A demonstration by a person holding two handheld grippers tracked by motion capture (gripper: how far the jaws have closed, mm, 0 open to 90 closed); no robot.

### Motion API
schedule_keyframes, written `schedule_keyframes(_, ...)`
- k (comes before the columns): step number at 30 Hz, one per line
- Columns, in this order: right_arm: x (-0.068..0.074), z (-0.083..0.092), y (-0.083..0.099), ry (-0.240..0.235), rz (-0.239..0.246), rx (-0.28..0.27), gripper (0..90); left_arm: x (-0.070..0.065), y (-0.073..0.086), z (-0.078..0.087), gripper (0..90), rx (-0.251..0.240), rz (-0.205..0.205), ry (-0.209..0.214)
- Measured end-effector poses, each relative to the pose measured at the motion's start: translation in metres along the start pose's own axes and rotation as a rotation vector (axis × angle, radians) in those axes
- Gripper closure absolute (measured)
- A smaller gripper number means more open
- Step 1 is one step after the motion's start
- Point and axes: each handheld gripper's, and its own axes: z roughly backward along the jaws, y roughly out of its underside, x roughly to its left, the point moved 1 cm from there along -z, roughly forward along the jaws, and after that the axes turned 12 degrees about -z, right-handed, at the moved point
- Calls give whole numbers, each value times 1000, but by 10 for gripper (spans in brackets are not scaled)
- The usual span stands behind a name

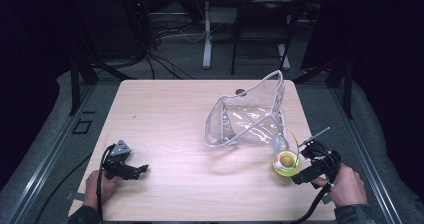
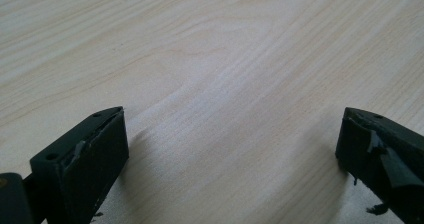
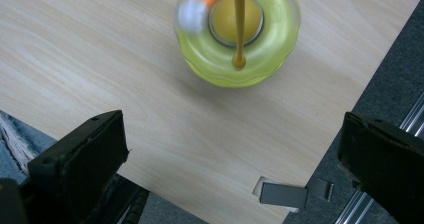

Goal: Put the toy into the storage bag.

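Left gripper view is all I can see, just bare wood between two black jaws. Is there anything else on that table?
Observer: Yes, a clear plastic bag stands open on the right half.
Operator: Anything near it?
Observer: A round yellow-green toy lies at its near right corner.
Operator: Is the other gripper holding that?
Observer: No, the right gripper is open, with the toy ahead of its jaws.

The high view looks down on the whole table (image 1: 165,134); both gripper views hover close over its wood.
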Motion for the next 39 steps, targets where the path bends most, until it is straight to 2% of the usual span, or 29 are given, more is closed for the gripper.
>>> schedule_keyframes(9,1,12,-12,-7,6,-21,0,0,0,0,4,0,0,0)
schedule_keyframes(14,5,18,-22,-13,27,-4,0,0,0,0,4,0,0,0)
schedule_keyframes(23,15,29,-39,7,55,2,0,0,0,0,4,0,0,0)
schedule_keyframes(24,18,33,-43,15,76,34,21,0,0,0,4,0,0,0)
schedule_keyframes(28,23,40,-46,7,92,14,104,0,0,0,4,0,0,0)
schedule_keyframes(31,26,46,-50,29,116,26,166,0,0,0,4,0,0,0)
schedule_keyframes(33,27,47,-52,27,115,25,290,0,0,0,4,0,0,0)
schedule_keyframes(35,29,49,-54,46,117,19,323,0,0,0,4,0,0,0)
schedule_keyframes(37,30,49,-57,50,120,29,399,0,0,0,4,0,0,0)
schedule_keyframes(39,29,48,-58,52,127,30,430,0,0,0,4,0,0,0)
